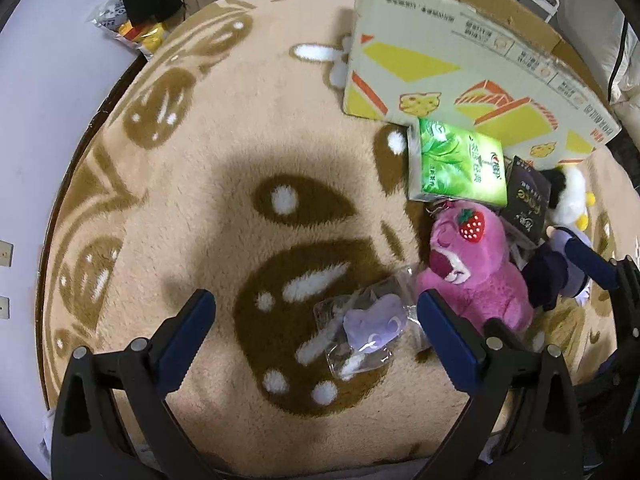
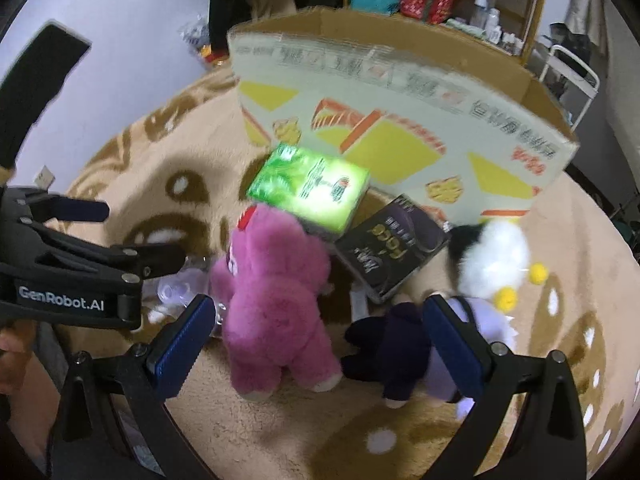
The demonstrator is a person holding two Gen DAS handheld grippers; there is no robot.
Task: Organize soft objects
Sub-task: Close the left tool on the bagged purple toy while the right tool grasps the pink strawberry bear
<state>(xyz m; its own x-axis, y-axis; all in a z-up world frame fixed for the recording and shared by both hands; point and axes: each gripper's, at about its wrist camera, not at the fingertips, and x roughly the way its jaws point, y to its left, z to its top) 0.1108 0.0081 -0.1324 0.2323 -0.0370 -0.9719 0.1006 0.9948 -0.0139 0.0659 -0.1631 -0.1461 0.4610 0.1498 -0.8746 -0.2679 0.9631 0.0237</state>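
the left tongs [image 1: 316,316] hang wide open over a round beige plush rug with brown bear-face markings [image 1: 192,184], gripping nothing; between their blue-padded fingers lies a small lilac plush toy sealed in a clear plastic bag [image 1: 370,326], resting on the rug's brown patch. just right of it, touching the bag's edge, sits a pink furry bear plush with a red strawberry patch on its head [image 1: 472,272]. behind the bear a green tissue pack [image 1: 456,162] leans against a large open cardboard box printed with yellow and orange shapes [image 1: 460,68], which stands near the rug's far edge. beside the pack lies a black box with gold lettering [image 1: 526,200]. further right, towards the rug's right edge, a white and black plush with yellow feet [image 1: 568,196] sits next to a dark navy and lilac plush doll [image 2: 400,356]. the right tongs [image 2: 320,340] are also spread wide, empty, with the pink bear and the navy doll in the gap between their fingers.
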